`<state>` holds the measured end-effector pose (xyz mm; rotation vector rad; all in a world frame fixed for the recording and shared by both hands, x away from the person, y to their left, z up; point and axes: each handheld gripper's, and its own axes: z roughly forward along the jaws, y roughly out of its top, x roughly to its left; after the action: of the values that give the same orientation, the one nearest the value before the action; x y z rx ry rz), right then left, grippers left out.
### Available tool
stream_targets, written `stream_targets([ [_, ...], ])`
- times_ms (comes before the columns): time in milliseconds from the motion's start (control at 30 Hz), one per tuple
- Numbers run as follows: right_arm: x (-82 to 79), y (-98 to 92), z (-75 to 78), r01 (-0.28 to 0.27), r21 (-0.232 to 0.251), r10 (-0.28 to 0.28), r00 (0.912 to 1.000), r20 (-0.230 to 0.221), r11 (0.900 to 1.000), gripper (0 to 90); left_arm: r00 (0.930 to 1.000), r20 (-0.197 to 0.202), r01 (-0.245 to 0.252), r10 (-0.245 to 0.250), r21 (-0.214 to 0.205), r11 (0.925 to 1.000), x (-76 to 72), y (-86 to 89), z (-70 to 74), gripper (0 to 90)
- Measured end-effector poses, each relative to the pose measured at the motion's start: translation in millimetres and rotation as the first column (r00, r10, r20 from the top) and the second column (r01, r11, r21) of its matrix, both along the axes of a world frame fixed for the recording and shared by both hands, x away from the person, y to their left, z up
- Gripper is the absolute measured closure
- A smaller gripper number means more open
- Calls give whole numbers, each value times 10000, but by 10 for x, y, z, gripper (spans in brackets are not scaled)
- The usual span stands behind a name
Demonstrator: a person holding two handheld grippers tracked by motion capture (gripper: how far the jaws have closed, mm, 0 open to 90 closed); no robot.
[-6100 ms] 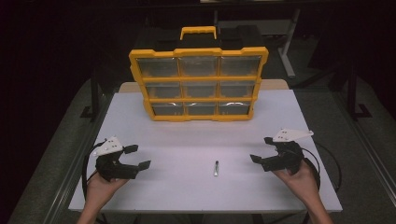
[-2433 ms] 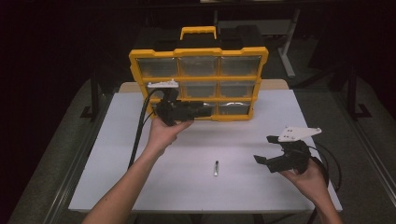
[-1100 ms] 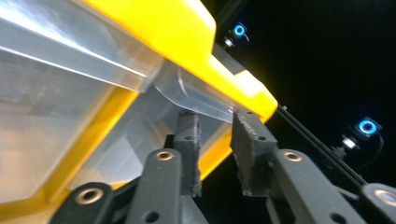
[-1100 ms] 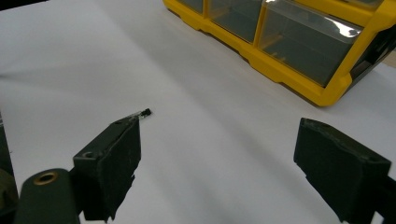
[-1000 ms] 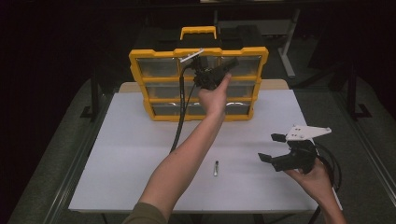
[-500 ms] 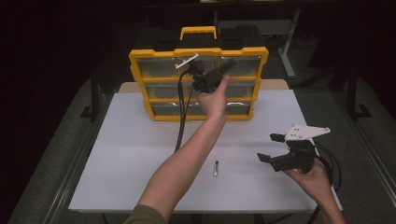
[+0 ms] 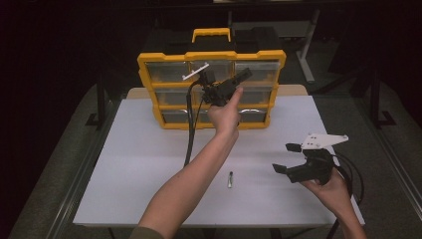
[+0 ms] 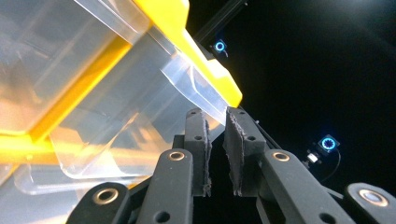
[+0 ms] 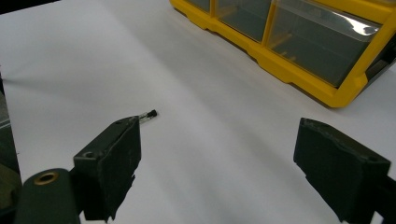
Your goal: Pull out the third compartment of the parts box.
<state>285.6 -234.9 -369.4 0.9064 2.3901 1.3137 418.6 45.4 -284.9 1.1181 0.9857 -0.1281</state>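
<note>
Left gripper (image 8: pixel 215 154): jaws drawn in to a narrow gap, pinching the clear lip of a drawer front; the pads (image 8: pixel 201 140) sit on either side of that plastic tab.
Drawer (image 8: pixel 140 126): transparent, in the top row of the yellow organizer (image 7: pixel 211 55), middle or right compartment, cannot tell which; its front looks tipped slightly out of the frame.
Organizer position: upright at the far side of the white table (image 7: pixel 139 164), handle on top.
Right gripper (image 9: pixel 217 158): jaws wide apart, nothing between them, hovering low over the table near the front right.
Small bit (image 7: pixel 230 179): slim dark metal piece lying loose on the table, just left of the right gripper, well apart from the organizer.
Step in hand: likely gripping the drawer to pull it open.
Next move: a straight, steady pull toward the person, keeping the pinch firm so the thin lip does not slip.
</note>
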Motion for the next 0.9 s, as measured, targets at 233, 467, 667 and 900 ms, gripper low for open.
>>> stream_targets([
  [233, 4, 13, -13, -29, -18, 29, 10000, -45, 10000, 143, 9998, 85, 159, -160, 191, 9997, -133, 28, 21, 791],
  [467, 13, 3, -31, -51, 45, 51, 9999, -113, 10000, 143, 9953, 323, 877, -917, 1106, 9900, -141, 39, 51, 718],
  [667, 5, -2, -25, -123, 49, 123, 9999, -116, 9999, 143, 9595, 1423, 1706, -2432, 3938, 9032, -192, 80, 293, 648],
  [900, 2, 7, -14, -246, 65, 247, 9996, -104, 9997, 143, 8677, 2020, 2358, -4541, 6372, 7338, -128, 123, 677, 603],
])
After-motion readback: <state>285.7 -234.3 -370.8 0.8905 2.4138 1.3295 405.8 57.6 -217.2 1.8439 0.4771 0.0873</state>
